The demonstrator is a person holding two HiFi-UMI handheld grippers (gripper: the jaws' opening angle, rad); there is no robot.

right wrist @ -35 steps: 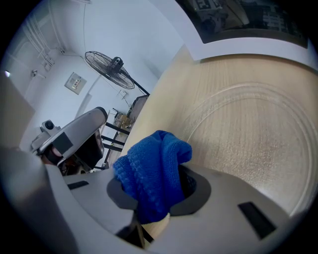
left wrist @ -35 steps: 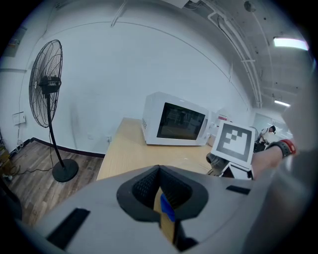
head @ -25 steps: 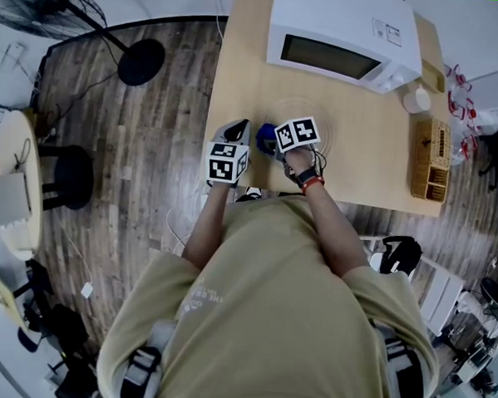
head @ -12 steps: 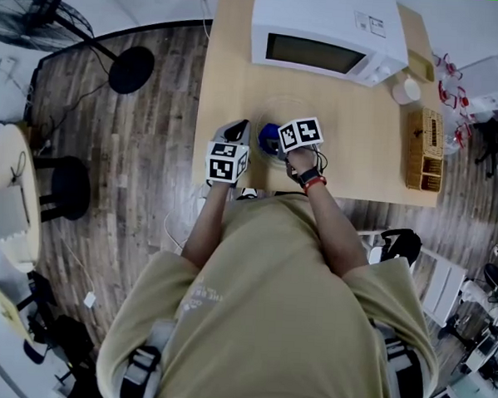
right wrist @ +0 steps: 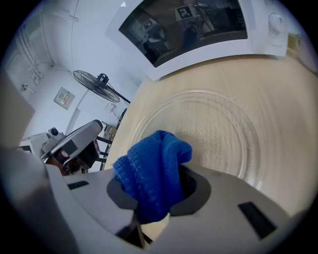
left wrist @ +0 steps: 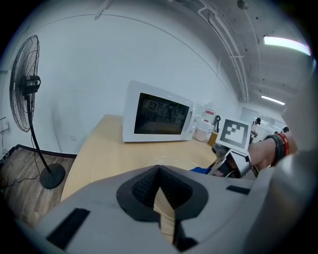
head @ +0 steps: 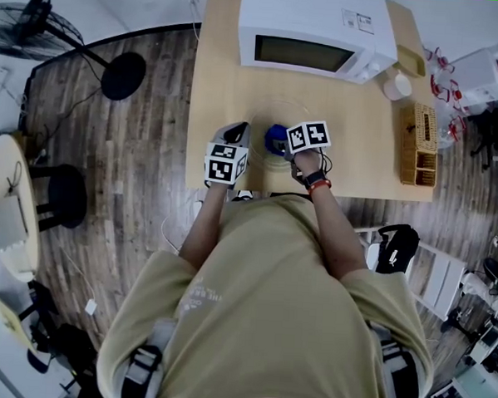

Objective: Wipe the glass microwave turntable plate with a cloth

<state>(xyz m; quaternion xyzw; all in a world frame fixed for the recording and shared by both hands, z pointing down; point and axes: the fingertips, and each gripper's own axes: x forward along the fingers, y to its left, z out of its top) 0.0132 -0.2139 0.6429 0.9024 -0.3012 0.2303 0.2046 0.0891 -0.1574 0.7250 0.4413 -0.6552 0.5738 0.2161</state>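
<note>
Dark wood floor [head: 143,147] surrounds a pale bench [head: 359,158] that fills the upper middle of the head view. On the bench's 12 o'clock edge sits a white microwave [head: 316,35], door shut and facing the person. A standing fan [head: 42,17] is on the floor at 10 o'clock, well apart from the bench. A wicker basket [head: 420,145] stands near the bench's 3 o'clock edge, with a small white cup [head: 396,85] at the basket's 11 o'clock.

The plate [right wrist: 218,129], clear glass with raised rings, lies flat on the bench between the microwave and the person. Both tongs are at its near side. The left tongs [left wrist: 161,198] meet the plate at about 8 o'clock. Their jaws are closed to a thin slot, and the plate's rim runs into that slot, so they pinch the glass edge. The right tongs [right wrist: 151,208] come in at about 6 o'clock, just beside the left pair, with the tips angled toward them. Their jaws are pressed together on the cloth [right wrist: 151,166], a blue knitted one bunched into a lump that bulges out above the jaws. The cloth sits over the plate's near-left part, around 7 o'clock and inside the rim. I cannot tell whether its underside presses on the glass.
</note>
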